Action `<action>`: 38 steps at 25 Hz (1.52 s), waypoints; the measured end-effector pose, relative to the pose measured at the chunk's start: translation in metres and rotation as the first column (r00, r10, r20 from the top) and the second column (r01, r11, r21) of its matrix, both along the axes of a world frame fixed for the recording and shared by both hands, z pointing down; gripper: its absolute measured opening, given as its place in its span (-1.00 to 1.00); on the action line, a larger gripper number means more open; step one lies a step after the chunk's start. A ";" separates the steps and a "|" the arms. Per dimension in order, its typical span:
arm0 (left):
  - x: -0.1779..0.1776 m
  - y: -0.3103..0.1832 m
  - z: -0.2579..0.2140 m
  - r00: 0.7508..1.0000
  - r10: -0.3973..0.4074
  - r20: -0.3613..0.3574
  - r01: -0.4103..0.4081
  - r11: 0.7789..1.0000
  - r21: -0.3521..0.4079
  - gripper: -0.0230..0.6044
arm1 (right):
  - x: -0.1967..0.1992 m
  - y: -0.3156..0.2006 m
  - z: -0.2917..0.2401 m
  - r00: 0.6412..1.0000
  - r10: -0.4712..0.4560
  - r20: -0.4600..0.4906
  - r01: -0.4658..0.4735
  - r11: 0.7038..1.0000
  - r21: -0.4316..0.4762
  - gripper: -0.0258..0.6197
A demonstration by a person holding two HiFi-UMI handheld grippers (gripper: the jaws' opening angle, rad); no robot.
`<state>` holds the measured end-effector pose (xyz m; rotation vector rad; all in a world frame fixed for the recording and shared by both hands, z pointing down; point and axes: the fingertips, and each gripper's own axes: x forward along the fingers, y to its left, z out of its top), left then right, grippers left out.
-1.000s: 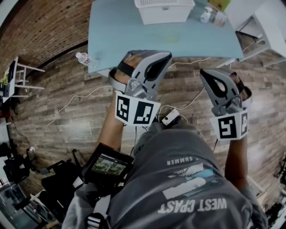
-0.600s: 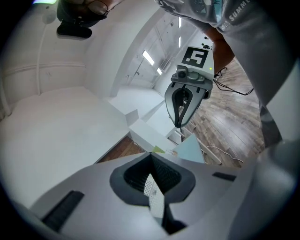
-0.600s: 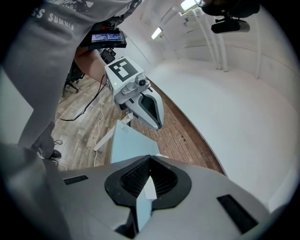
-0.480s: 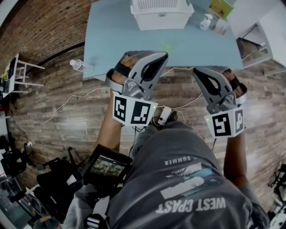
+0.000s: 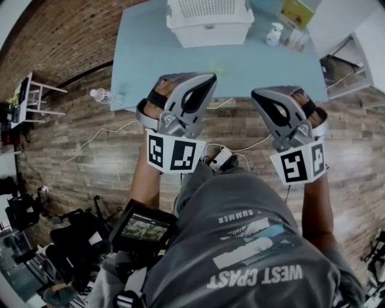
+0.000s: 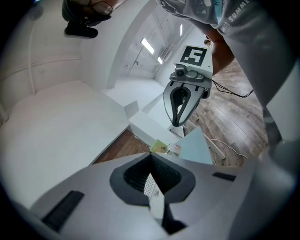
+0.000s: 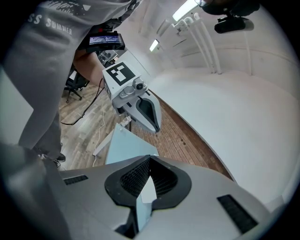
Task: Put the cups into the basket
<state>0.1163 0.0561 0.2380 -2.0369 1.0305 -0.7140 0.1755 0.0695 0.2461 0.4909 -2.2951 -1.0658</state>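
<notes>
The white slatted basket [image 5: 207,23] stands at the far side of the pale blue table [image 5: 150,54]. I cannot make out any cup; only a faint greenish patch [image 5: 219,67] shows on the tabletop. My left gripper [image 5: 209,78] hangs over the table's near edge, shut and holding nothing. My right gripper [image 5: 257,95] is held over the wooden floor just short of the table, also shut and empty. In the left gripper view the jaws meet at a point [image 6: 150,155], with the right gripper [image 6: 182,101] ahead. In the right gripper view the closed jaws [image 7: 149,158] face the left gripper [image 7: 140,110].
A white spray bottle [image 5: 274,33] and a small container [image 5: 295,39] stand at the table's far right, by a yellow-green booklet [image 5: 298,12]. A water bottle [image 5: 101,95] lies on the floor at the table's left corner. Cables [image 5: 90,143] run across the wooden floor.
The view has shifted so the table and basket sit a little lower and more to the left. Both grippers have risen slightly toward the table edge, still shut.
</notes>
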 end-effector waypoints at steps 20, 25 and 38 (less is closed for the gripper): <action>-0.100 -0.073 0.005 0.985 0.133 -0.113 -0.135 0.991 -0.007 -0.92 | -0.094 -0.068 0.012 0.992 0.122 -0.018 -0.122 0.992 -0.021 -0.88; -0.115 -0.089 0.006 0.981 0.152 -0.124 -0.153 0.988 0.003 -0.92 | -0.112 -0.084 0.017 0.988 0.139 -0.068 -0.139 0.990 -0.001 -0.88; -0.093 -0.151 0.028 0.991 0.049 -0.123 -0.055 0.997 -0.050 -0.92 | -0.075 -0.147 0.037 0.995 0.088 -0.037 -0.091 0.992 -0.085 -0.88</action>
